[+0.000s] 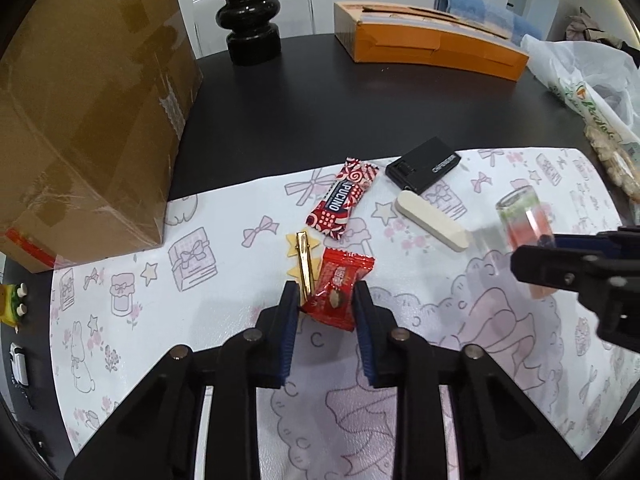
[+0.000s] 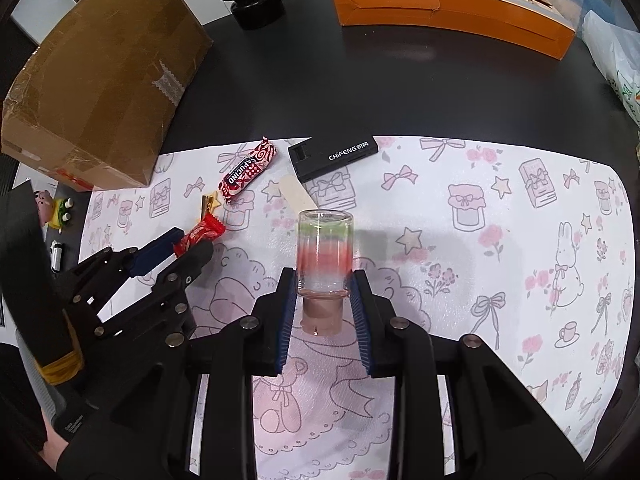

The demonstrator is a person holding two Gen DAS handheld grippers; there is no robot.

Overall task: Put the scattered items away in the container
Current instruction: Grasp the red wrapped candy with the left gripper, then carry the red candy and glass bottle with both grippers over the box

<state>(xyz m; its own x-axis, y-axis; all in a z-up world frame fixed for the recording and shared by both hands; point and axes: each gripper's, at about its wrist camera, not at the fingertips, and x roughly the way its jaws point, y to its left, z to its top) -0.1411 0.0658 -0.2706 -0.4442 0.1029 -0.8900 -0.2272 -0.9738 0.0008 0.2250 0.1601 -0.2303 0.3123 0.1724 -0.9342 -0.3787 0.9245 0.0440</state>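
Observation:
My left gripper (image 1: 325, 300) is shut on a small red candy packet (image 1: 338, 296), just above the patterned mat; the right wrist view shows the same gripper (image 2: 190, 246) at the left with the packet (image 2: 202, 234) between its fingers. Beside it lies a gold hair clip with yellow stars (image 1: 304, 268). My right gripper (image 2: 324, 284) is shut on a small glass jar (image 2: 325, 248), pale lid end toward the camera. A red Capucino bar (image 1: 342, 200), a black card reader (image 1: 424, 164) and a white nail buffer (image 1: 430, 220) lie on the mat. An open orange box (image 1: 432, 46) stands at the back.
A large taped cardboard box (image 1: 88, 120) stands at the left, its corner on the mat (image 2: 500, 280). A black vase (image 1: 250, 20) is behind it. A plastic bag of snacks (image 1: 592, 92) lies at the right. Small toys (image 2: 60, 210) sit on the dark table's left edge.

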